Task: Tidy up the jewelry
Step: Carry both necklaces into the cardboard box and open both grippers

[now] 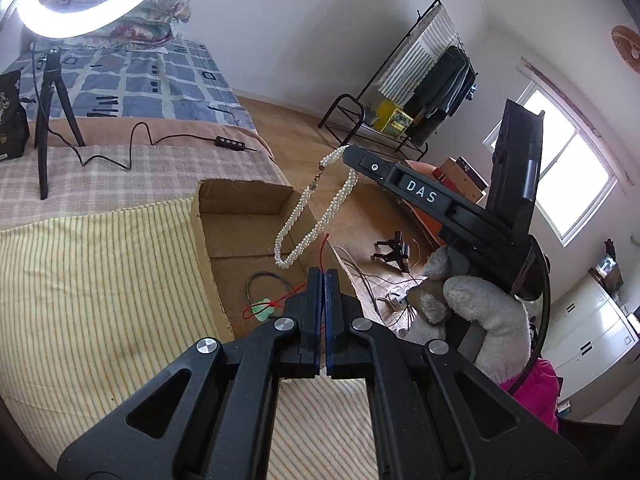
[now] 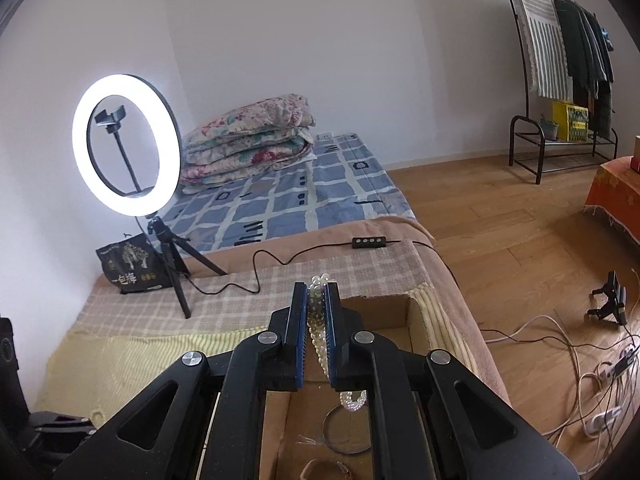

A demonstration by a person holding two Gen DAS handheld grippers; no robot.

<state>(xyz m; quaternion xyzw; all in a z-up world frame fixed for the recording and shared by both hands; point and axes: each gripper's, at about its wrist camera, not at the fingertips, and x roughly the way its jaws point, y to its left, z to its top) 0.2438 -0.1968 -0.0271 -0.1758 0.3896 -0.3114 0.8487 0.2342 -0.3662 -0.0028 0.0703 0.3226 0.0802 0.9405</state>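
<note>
On my right gripper (image 2: 316, 292) the two blue-lined fingers are clamped on the pearl necklace (image 1: 310, 216); from the right wrist camera I see the beads (image 2: 318, 312) squeezed between the pads, with a short bunch poking out past the tips. The left camera shows the same necklace hanging as a long twisted loop from the tip of that gripper (image 1: 348, 154), dangling over the open cardboard box (image 1: 240, 196) without touching its floor. My gloved right hand (image 1: 480, 312) grips the handle; the wrist below it is cut off by the frame.

My left gripper (image 1: 324, 276) has its fingers drawn nearly together, with only a thin slit between them. A red cord (image 1: 296, 288) runs up to the tips and a short end sticks out above them, but I cannot tell whether the pads actually pinch it or it merely passes behind. The cord leads down to a small green pendant (image 1: 262, 308) lying on the box floor, beside a dark thin ring-shaped band (image 1: 266, 282); its material is hard to make out.

From the right camera the box interior is mostly hidden behind the gripper body. I can make out a thin metal bangle (image 2: 346, 430) and, at the bottom edge, a brownish strap-like piece (image 2: 324, 470), cut off and unclear.

The box sits on a yellow striped cloth (image 1: 100, 280) on the bed. Farther back stand the lit ring light (image 2: 126, 146) on its tripod and a black pouch (image 2: 130, 266)
</note>
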